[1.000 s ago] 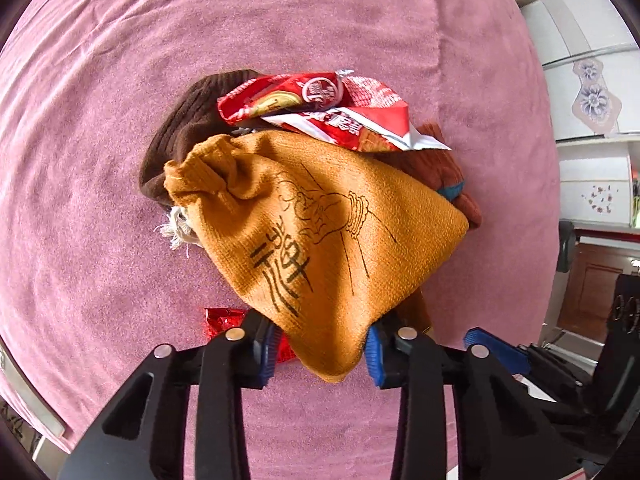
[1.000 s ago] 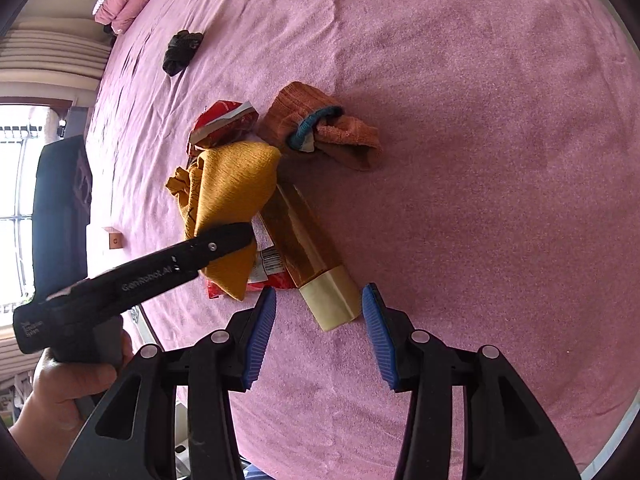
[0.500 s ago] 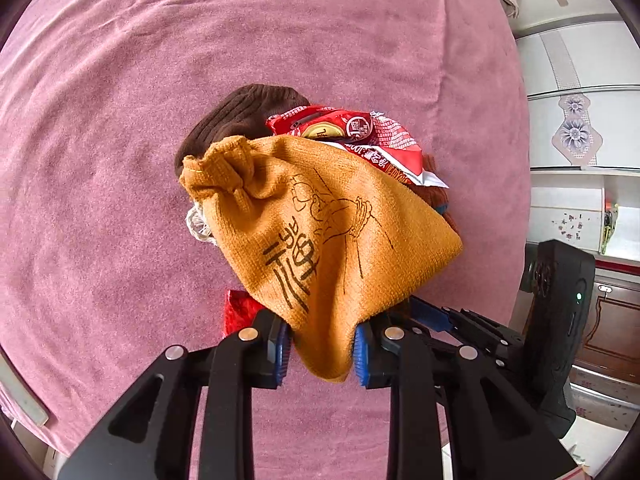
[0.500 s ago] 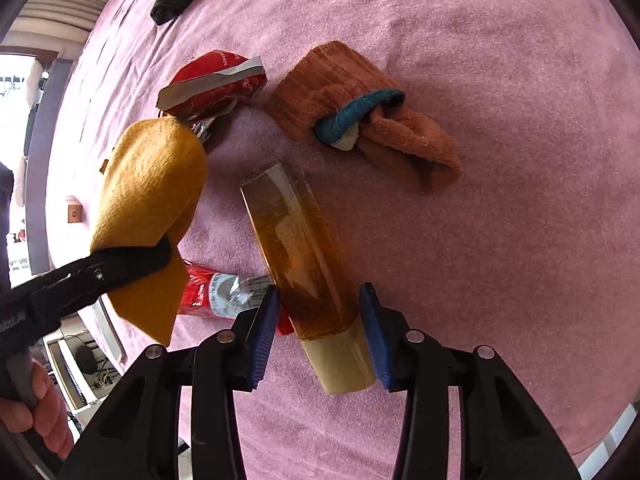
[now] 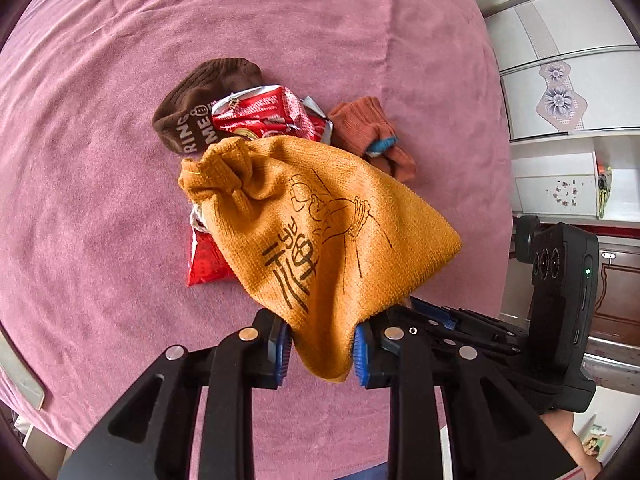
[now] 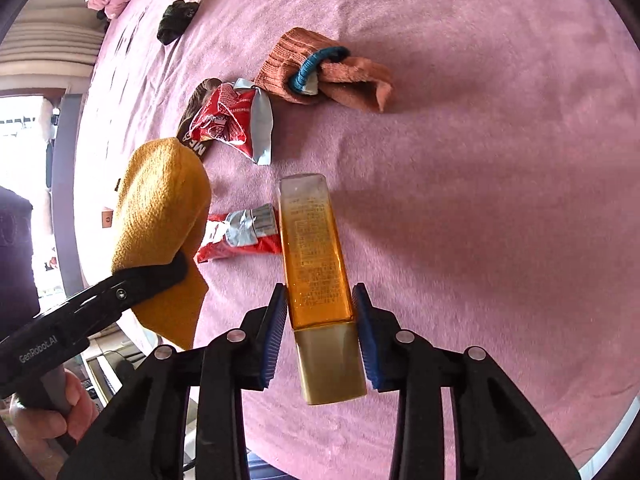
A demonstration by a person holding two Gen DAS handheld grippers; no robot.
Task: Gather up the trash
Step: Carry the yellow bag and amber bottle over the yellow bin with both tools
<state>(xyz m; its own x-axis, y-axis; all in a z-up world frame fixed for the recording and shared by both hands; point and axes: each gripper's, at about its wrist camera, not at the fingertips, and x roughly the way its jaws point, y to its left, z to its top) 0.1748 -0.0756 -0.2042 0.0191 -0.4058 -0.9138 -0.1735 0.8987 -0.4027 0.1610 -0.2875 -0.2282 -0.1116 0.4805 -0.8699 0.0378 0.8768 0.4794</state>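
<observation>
The translucent amber plastic tube with the pale gold cap (image 6: 316, 280) is the trash item in hand. It sits between the pads of our right claw (image 6: 320, 336), cap toward the camera, its flat end pointing out over the pink velvety bed cover (image 6: 480, 200). The blue pads bracket the tube at the junction of body and cap, narrowed to about its width; contact looks made on both sides, so we read the right claw as clenched on the tube, which appears lifted clear of the cover.

Our left claw (image 5: 320, 344) is clamped on the bottom corner of the mustard-yellow knitted drawstring pouch with a black line drawing (image 5: 320, 240), which hangs bunched, its gathered mouth away from the claw.

To do this step well, we judge that the tube should be kept level and gripped firmly near the cap, since the smooth plastic may slip. If the pouch is the collecting bag, its mouth must be opened before the tube is offered; it now looks drawn shut.

Remaining on the cover: a crumpled red and silver snack wrapper (image 6: 236, 120), a second flattened red wrapper (image 6: 240, 236) just beside the tube, a rust-orange sock with a teal cuff (image 6: 320, 68), a brown knitted sock with white lettering (image 5: 200, 104), and a dark bundle (image 6: 176, 20) well apart.
</observation>
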